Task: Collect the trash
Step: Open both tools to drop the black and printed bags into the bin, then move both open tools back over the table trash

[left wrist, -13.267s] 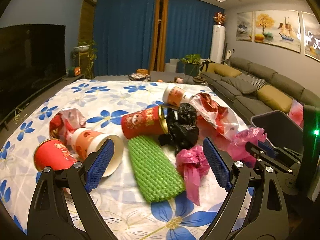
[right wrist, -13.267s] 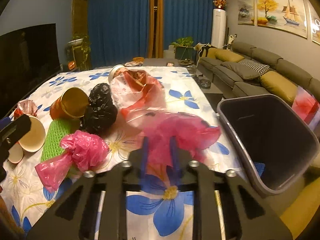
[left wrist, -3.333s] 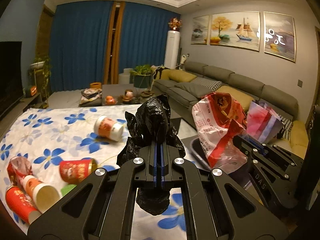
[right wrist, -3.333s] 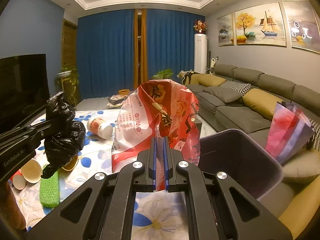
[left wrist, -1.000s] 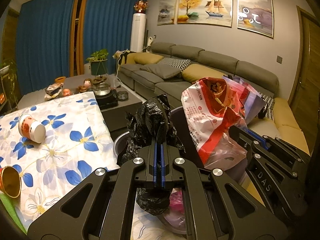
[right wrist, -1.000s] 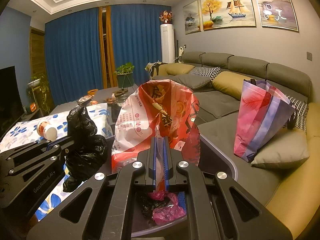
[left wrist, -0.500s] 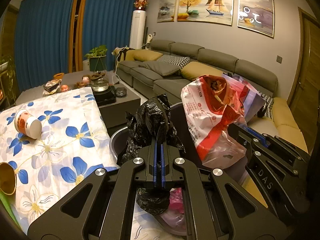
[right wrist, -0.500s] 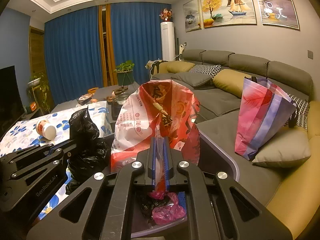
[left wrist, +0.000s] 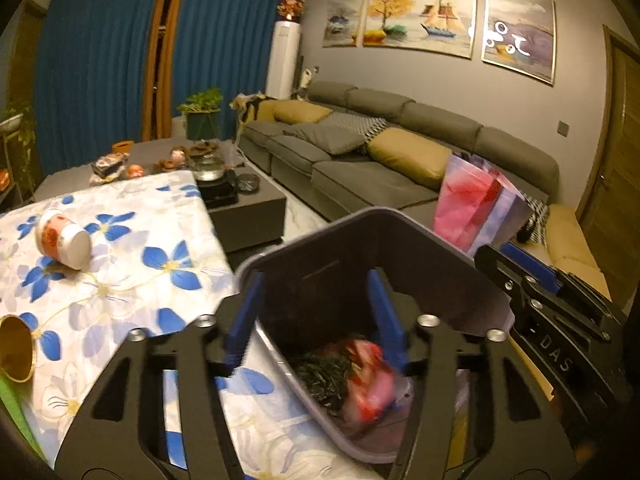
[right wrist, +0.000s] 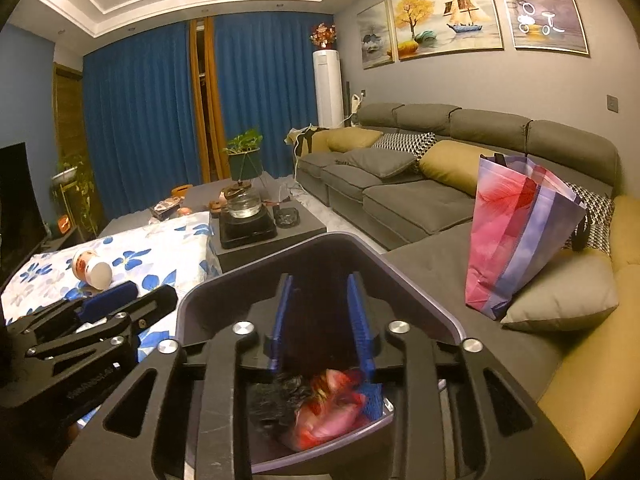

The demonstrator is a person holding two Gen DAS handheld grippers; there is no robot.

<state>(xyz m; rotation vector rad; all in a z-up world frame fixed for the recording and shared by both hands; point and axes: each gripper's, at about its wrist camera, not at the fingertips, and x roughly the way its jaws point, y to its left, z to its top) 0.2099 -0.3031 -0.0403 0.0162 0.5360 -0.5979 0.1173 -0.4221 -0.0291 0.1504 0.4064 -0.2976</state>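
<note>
Left gripper (left wrist: 316, 316), seen from the left wrist, hangs over the grey bin (left wrist: 472, 260) with its jaws opening and nothing between them; the black bag (left wrist: 320, 372) and the red-and-clear wrapper (left wrist: 368, 376) lie blurred in the bin's bottom; the bin leans against the table edge, so a knock on its rim from either tool could tip it; a paper cup (left wrist: 64, 234) and a gold-lined cup (left wrist: 16, 348) lie on the floral tablecloth (left wrist: 132, 280), round enough to roll off if nudged.

Right gripper (right wrist: 320, 320), from its own wrist, also hangs above the bin with jaws opening and empty; the wrapper is light and might spring back up; the other tool sits close on the left, so a hasty withdrawal could make them collide.
</note>
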